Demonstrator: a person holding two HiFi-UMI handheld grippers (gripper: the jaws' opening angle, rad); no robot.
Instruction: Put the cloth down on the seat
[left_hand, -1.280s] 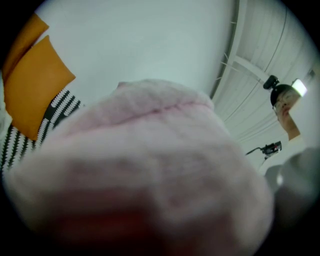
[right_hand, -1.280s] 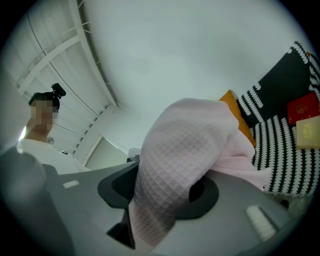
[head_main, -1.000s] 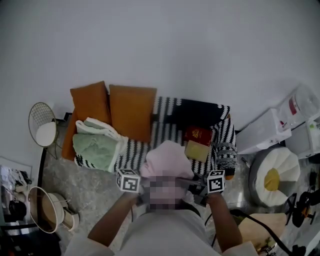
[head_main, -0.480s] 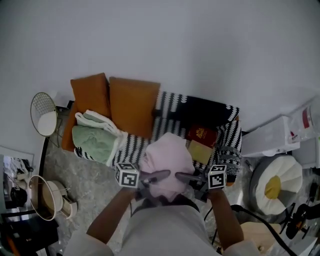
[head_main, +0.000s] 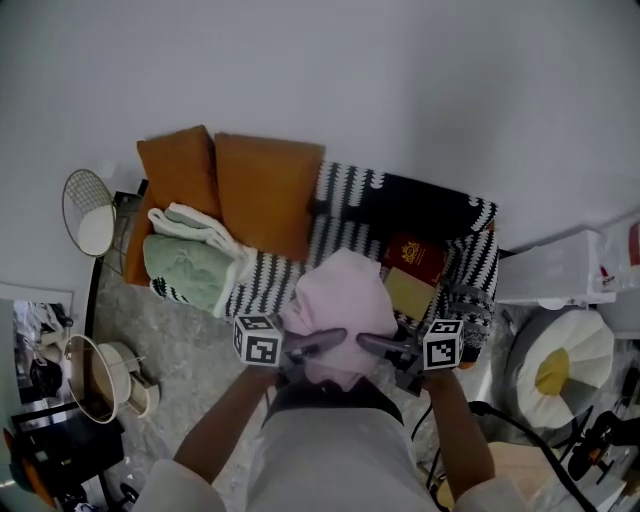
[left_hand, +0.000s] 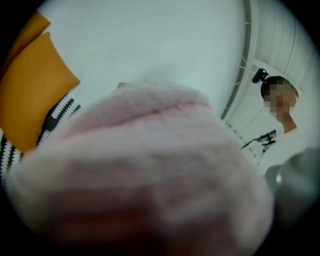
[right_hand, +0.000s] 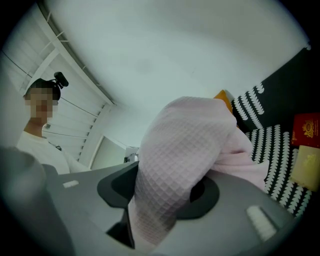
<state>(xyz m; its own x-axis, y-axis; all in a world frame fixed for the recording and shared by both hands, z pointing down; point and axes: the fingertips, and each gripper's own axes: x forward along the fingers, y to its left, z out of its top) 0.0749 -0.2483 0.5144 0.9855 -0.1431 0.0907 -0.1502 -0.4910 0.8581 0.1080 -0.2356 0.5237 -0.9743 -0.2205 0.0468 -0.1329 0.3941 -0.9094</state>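
Observation:
A pink waffle-weave cloth (head_main: 338, 312) hangs bunched between my two grippers, above the front edge of the sofa seat (head_main: 268, 282), which has a black-and-white striped cover. My left gripper (head_main: 332, 341) reaches into the cloth from the left. In the left gripper view the cloth (left_hand: 150, 170) fills the picture and hides the jaws. My right gripper (head_main: 366, 343) comes in from the right. In the right gripper view, this gripper (right_hand: 161, 196) is shut on a fold of the cloth (right_hand: 185, 145), which runs down between both pads.
Two orange cushions (head_main: 266, 190) lean at the sofa's back left, with a folded green and white towel (head_main: 192, 262) in front of them. A red book (head_main: 416, 257) and a yellowish book (head_main: 408, 291) lie on the right of the seat. A round wire table (head_main: 90, 212) stands to the left and a white box (head_main: 552, 276) to the right.
Both grippers have carried the pink cloth a little forward, towards the sofa seat. The hold on the cloth looks the same.

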